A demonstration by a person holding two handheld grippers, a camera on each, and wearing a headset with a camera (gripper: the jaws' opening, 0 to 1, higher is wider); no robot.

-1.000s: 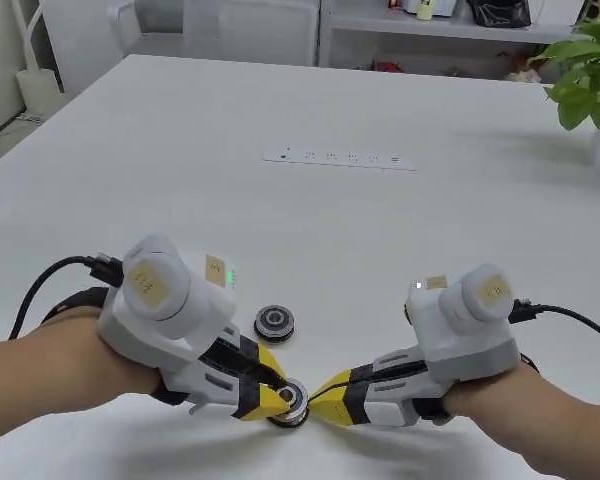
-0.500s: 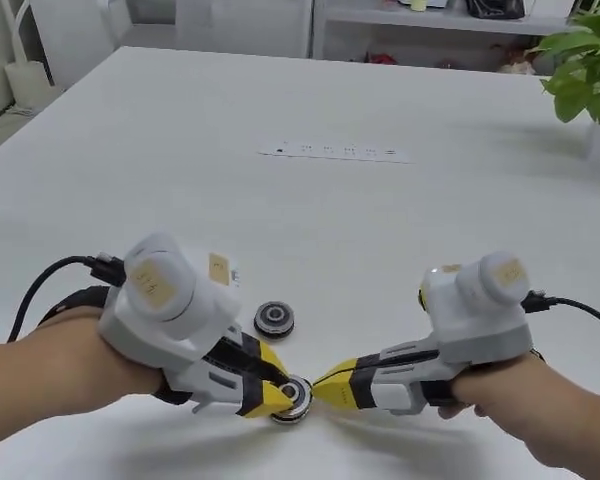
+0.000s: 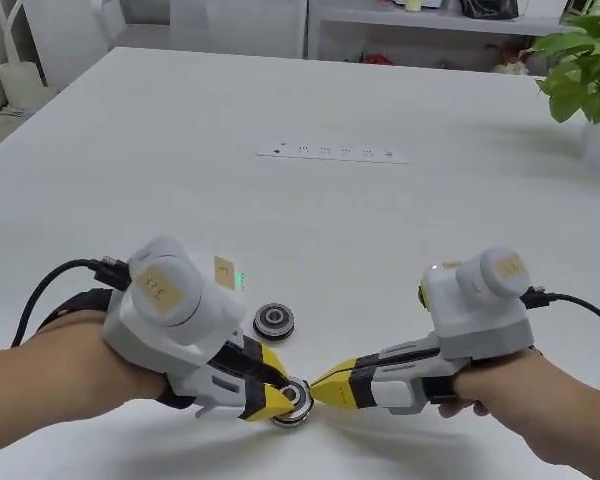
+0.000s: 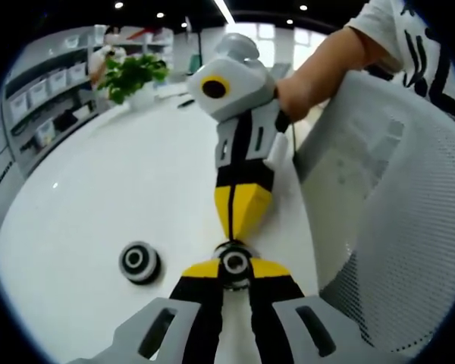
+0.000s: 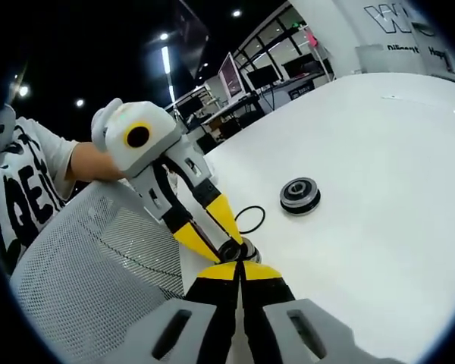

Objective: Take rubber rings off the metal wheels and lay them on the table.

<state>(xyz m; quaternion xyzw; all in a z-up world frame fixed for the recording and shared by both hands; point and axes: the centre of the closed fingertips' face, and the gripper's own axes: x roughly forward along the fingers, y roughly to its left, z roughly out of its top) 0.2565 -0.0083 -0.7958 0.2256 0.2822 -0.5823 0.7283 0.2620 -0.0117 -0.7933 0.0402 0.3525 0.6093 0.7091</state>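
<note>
Bold black letters on the person's white T-shirt [image 5: 30,163] read roughly "GE" — the rest is cut off. The white wall sign [image 5: 387,17] starts with a large "W" — its smaller line is too blurred to read.

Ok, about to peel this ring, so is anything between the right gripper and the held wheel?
Nothing visible: the right gripper has its tips right at the wheel clamped in the left gripper. The second wheel and a loose ring lie off to the side.
</note>
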